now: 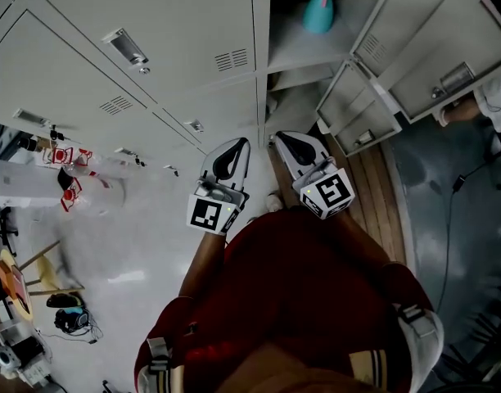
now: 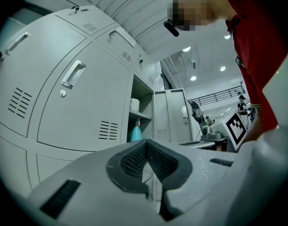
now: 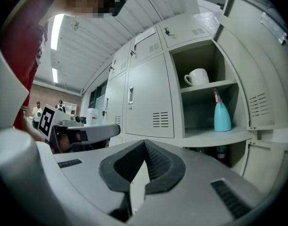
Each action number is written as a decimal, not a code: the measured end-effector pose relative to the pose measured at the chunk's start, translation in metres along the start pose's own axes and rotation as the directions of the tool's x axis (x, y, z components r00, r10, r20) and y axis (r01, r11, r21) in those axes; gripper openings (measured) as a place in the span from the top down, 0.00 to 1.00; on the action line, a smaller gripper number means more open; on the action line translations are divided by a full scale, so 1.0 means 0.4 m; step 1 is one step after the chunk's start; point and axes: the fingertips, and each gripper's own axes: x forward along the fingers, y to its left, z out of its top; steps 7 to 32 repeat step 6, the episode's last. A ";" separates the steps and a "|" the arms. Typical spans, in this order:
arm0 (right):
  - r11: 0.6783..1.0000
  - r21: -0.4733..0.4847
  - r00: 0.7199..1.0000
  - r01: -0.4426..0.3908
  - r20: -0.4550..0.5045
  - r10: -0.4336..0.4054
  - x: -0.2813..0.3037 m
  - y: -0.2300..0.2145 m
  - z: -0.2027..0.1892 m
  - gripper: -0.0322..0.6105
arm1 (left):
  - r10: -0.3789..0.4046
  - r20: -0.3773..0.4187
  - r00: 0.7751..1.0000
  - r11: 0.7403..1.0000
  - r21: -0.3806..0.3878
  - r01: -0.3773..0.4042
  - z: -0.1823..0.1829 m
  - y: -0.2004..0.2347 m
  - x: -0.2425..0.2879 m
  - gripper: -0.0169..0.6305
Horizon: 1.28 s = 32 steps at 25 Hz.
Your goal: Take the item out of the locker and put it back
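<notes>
By my judgement, every risk is lying ahead, since the 2 tools are hovering close to the person's chest, well apart from the open locker [image 3: 196, 109]. Nearest, the left hand-held gripper [image 1: 234, 147] and the right hand-held gripper [image 1: 282, 142] are riding side by side, near each other. A hurried reach could be knocking 1 against the other. Further out, the locker door [image 1: 422, 47] is standing open to the right of the compartment, and a wide approach by the right arm could be clipping its edge. Deepest in, the teal bottle [image 3: 222, 117], which I am taking to be the item, is standing upright on the middle shelf [image 3: 214, 134]. It is looking tall and narrow, so a jaw arriving closed, or nudging it off-centre, could be tipping it over or pushing it further back. The white mug [image 3: 197, 76] is sitting on the shelf above, and lifting the bottle too steeply could be striking that shelf's underside.

As for the jaws, the left hand-held gripper's 2 jaws are pressing together at the tips with nothing between them. The right hand-held gripper's 2 jaws are likewise sitting fully closed and empty. Neither is touching the bottle, the door or any shelf.
</notes>
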 end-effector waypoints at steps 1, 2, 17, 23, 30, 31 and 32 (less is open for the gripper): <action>1.000 0.005 1.000 0.003 0.001 -0.003 0.000 -0.003 -0.002 0.95 | -0.005 -0.004 1.000 1.000 0.004 0.005 0.000 -0.002 0.002 0.97; 1.000 0.009 1.000 0.003 0.003 -0.003 0.001 -0.006 -0.003 0.95 | -0.009 -0.008 1.000 1.000 0.009 0.009 -0.001 -0.003 0.004 0.97; 1.000 -0.001 1.000 -0.007 0.010 0.007 0.010 -0.016 0.004 0.95 | -0.015 -0.017 1.000 1.000 0.020 0.016 -0.004 -0.003 0.015 0.97; 1.000 -0.001 1.000 -0.007 0.010 0.007 0.010 -0.016 0.004 0.95 | -0.015 -0.017 1.000 1.000 0.020 0.016 -0.004 -0.003 0.015 0.97; 1.000 -0.001 1.000 -0.007 0.010 0.007 0.010 -0.016 0.004 0.95 | -0.015 -0.017 1.000 1.000 0.020 0.016 -0.004 -0.003 0.015 0.97; 1.000 -0.001 1.000 -0.007 0.010 0.007 0.010 -0.016 0.004 0.95 | -0.015 -0.017 1.000 1.000 0.020 0.016 -0.004 -0.003 0.015 0.97; 1.000 -0.001 1.000 -0.007 0.010 0.007 0.010 -0.016 0.004 0.95 | -0.015 -0.017 1.000 1.000 0.020 0.016 -0.004 -0.003 0.015 0.97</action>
